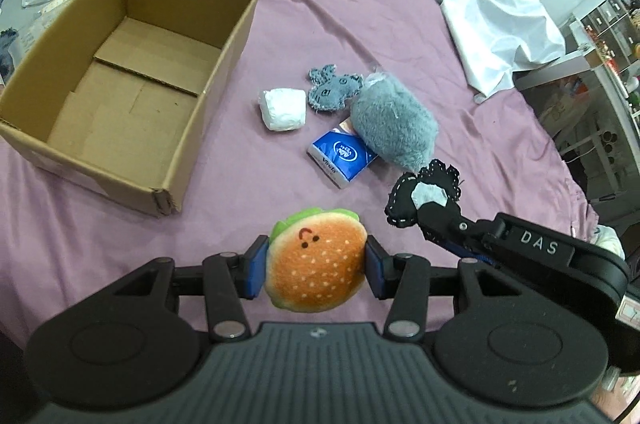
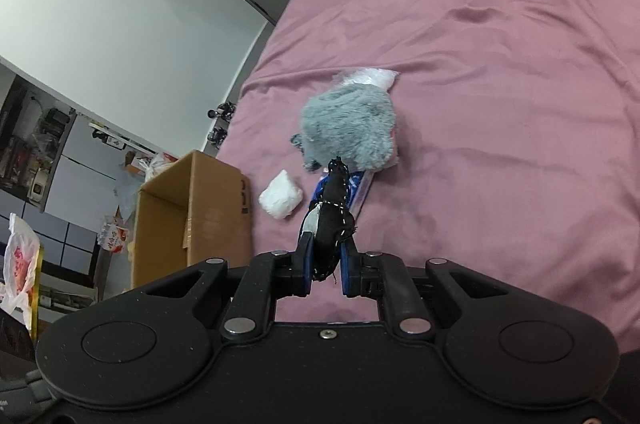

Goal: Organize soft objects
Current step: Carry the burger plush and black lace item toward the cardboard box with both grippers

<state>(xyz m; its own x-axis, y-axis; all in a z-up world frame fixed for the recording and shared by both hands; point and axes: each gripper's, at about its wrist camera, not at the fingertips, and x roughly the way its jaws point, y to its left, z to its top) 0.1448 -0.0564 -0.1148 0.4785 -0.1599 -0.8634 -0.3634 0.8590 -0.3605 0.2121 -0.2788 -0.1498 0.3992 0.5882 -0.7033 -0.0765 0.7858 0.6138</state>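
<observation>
Plush burger point(image 1: 316, 260) clamped in left gripper point(image 1: 316, 266), black felt piece point(image 2: 332, 220) pinched in right gripper point(image 2: 325, 266).
Both toys are held clear above the pink sheet point(image 1: 360, 24). Cardboard box point(image 1: 120, 84) sits far left; grey plush point(image 1: 394, 122), tissue pack point(image 1: 340, 154), white bundle point(image 1: 283, 109) and grey felt piece point(image 1: 332, 86) lie mid-bed, beyond the grippers.

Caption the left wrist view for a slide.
Left tongs grip a burger toy; right tongs hold a black fabric piece beside the empty box.
</observation>
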